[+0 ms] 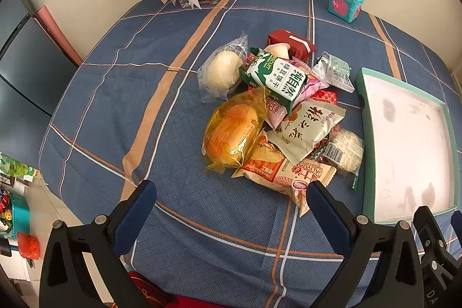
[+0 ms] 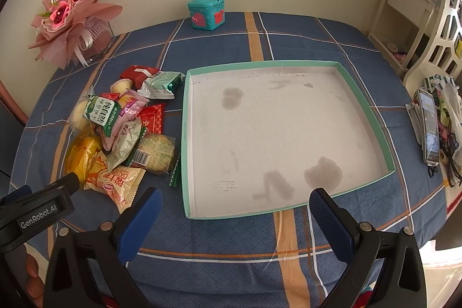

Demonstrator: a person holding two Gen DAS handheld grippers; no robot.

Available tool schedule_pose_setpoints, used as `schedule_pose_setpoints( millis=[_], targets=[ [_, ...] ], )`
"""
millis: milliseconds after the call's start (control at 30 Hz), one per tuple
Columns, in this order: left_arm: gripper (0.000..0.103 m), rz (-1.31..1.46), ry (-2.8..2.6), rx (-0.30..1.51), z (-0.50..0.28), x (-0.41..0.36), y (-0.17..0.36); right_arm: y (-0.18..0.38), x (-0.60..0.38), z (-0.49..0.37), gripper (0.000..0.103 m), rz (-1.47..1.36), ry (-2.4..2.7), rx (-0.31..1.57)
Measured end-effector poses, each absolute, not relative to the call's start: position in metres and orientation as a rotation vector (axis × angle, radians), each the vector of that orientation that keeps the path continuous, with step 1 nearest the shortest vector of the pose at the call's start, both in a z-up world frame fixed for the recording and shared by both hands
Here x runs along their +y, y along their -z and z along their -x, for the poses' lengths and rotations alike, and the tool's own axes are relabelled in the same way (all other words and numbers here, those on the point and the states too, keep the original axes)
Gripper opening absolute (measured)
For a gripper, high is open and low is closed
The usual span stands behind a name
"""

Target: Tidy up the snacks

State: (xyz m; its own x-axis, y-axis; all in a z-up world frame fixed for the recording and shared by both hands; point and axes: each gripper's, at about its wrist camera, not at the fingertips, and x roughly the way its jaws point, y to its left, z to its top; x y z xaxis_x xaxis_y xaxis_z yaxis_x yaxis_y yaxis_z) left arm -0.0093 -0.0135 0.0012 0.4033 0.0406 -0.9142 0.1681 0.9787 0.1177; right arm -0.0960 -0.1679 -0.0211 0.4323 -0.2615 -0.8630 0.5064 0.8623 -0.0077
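A heap of wrapped snacks lies on the blue checked tablecloth, with a yellow bread pack at its near left and a green biscuit pack on top. The same snack heap sits left of a shallow teal-rimmed tray whose stained white floor holds nothing. My left gripper is open, just short of the heap's near edge, nothing between its fingers. My right gripper is open over the tray's near rim, holding nothing. The tray shows at the right in the left wrist view.
A pink bouquet in a glass vase stands at the back left, a small teal box at the back by the wall. A phone on a stand and bags crowd the table's right edge. A white shelf stands beyond.
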Motion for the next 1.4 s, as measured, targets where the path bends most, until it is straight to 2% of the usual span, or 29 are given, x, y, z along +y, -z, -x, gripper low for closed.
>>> schedule_pose_setpoints(
  millis=[1400],
  targets=[
    [0.103,-0.221,0.082,1.163,0.0089,-0.0183,0.0001,0.0231,-0.1667,0.0959,0.103,-0.271,0.483,1.023]
  ],
)
